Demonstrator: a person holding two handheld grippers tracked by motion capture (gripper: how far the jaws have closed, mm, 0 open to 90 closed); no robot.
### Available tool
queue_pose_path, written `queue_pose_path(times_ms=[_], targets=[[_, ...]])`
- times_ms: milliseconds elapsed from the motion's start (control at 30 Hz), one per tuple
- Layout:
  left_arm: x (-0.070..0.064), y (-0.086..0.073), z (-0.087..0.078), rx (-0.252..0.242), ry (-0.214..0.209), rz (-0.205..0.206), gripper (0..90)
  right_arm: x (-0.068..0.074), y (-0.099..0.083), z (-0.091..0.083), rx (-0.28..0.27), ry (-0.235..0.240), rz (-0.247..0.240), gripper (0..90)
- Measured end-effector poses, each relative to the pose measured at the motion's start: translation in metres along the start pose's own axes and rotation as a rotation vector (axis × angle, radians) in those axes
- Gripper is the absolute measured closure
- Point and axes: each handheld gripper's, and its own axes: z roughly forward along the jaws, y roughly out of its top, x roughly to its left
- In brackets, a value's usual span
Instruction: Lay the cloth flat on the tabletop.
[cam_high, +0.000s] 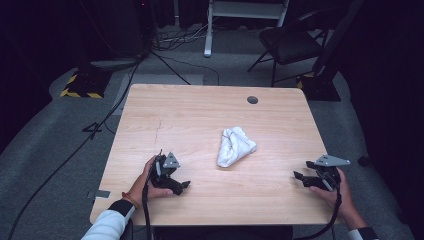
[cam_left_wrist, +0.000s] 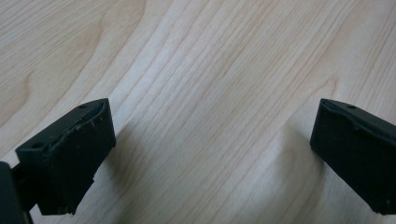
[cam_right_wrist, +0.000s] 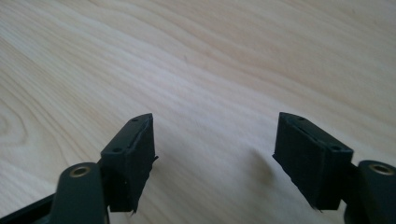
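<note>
From above you see the white cloth (cam_high: 234, 146) bunched near the middle of the table (cam_high: 200, 110); both gripper views give you bare wood grain between the jaws instead. The cloth's long axis runs from near-left to far-right, its narrow end toward you. Your left gripper (cam_high: 181, 187) and right gripper (cam_high: 299, 177) sit well apart from it, jaws spread wide, holding nothing.

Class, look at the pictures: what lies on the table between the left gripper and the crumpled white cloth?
Nothing: in the high view, bare wooden table separates the left gripper from the white cloth.
</note>
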Motion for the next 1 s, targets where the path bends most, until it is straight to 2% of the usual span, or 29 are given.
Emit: queue_pose_path(times_ms=[67,100,133,200,267,300,333,367,400,433,467,533,567,600,633,667,700,733,767,800,833,867,900,933,1000], targets=[[-0.002,0.004,0.004,-0.002,-0.001,0.003,0.3,0.005,0.015,0.004,-0.006,0.020,-0.027,34.0],[-0.002,0.004,0.004,-0.002,-0.001,0.003,0.3,0.005,0.015,0.004,-0.006,0.020,-0.027,34.0],[-0.004,0.009,0.008,0.001,-0.007,0.010,0.4,0.012,0.032,0.010,-0.011,0.036,-0.048,36.6],[-0.004,0.014,0.012,-0.003,-0.013,0.017,0.9,0.020,0.050,0.017,-0.022,0.064,-0.058,38.0],[-0.005,0.020,0.017,-0.020,-0.022,0.028,5.2,0.032,0.069,0.026,-0.036,0.072,-0.101,39.9],[-0.005,0.020,0.017,-0.020,-0.022,0.028,8.5,0.032,0.069,0.026,-0.036,0.072,-0.101,39.9],[-0.006,0.024,0.020,-0.026,-0.029,0.035,10.8,0.044,0.087,0.036,-0.051,0.092,-0.125,41.6],[-0.007,0.028,0.023,-0.029,-0.025,0.033,11.7,0.050,0.094,0.041,-0.054,0.095,-0.142,42.1],[-0.008,0.037,0.030,-0.035,-0.035,0.036,13.2,0.055,0.101,0.047,-0.057,0.102,-0.149,42.5],[-0.008,0.037,0.030,-0.035,-0.035,0.036,15.7,0.055,0.101,0.047,-0.057,0.102,-0.149,42.5],[-0.011,0.045,0.037,-0.038,-0.044,0.053,16.2,0.064,0.112,0.057,-0.065,0.130,-0.156,43.5],[-0.012,0.049,0.040,-0.038,-0.056,0.056,18.7,0.072,0.121,0.066,-0.071,0.144,-0.165,43.8],[-0.013,0.054,0.044,-0.038,-0.060,0.061,18.7,0.072,0.121,0.066,-0.071,0.144,-0.165,43.8],[-0.015,0.064,0.050,-0.044,-0.079,0.069,22.7,0.079,0.128,0.073,-0.077,0.157,-0.171,43.6],[-0.015,0.064,0.050,-0.044,-0.079,0.069,22.9,0.079,0.128,0.073,-0.077,0.157,-0.171,43.6],[-0.018,0.070,0.052,-0.050,-0.082,0.088,24.3,0.086,0.134,0.081,-0.077,0.166,-0.176,43.4],[-0.019,0.073,0.054,-0.056,-0.079,0.102,24.3,0.086,0.134,0.081,-0.077,0.166,-0.176,43.4],[-0.020,0.082,0.056,-0.070,-0.081,0.110,29.1,0.090,0.139,0.086,-0.082,0.182,-0.173,42.7],[-0.020,0.082,0.056,-0.070,-0.081,0.110,32.2,0.090,0.139,0.086,-0.082,0.182,-0.173,42.7],[-0.019,0.090,0.057,-0.096,-0.100,0.109,34.5,0.095,0.144,0.091,-0.083,0.191,-0.174,41.9],[-0.019,0.090,0.057,-0.096,-0.100,0.109,38.5,0.095,0.144,0.091,-0.083,0.191,-0.174,41.9],[-0.018,0.098,0.058,-0.116,-0.104,0.116,40.6,0.099,0.147,0.094,-0.091,0.194,-0.180,41.7],[-0.018,0.098,0.058,-0.116,-0.104,0.116,40.7,0.099,0.147,0.094,-0.091,0.194,-0.180,41.7],[-0.015,0.104,0.061,-0.129,-0.121,0.102,41.9,0.102,0.148,0.098,-0.089,0.201,-0.178,41.7],[-0.015,0.107,0.063,-0.129,-0.119,0.114,43.6,0.104,0.149,0.099,-0.085,0.198,-0.183,41.7]])
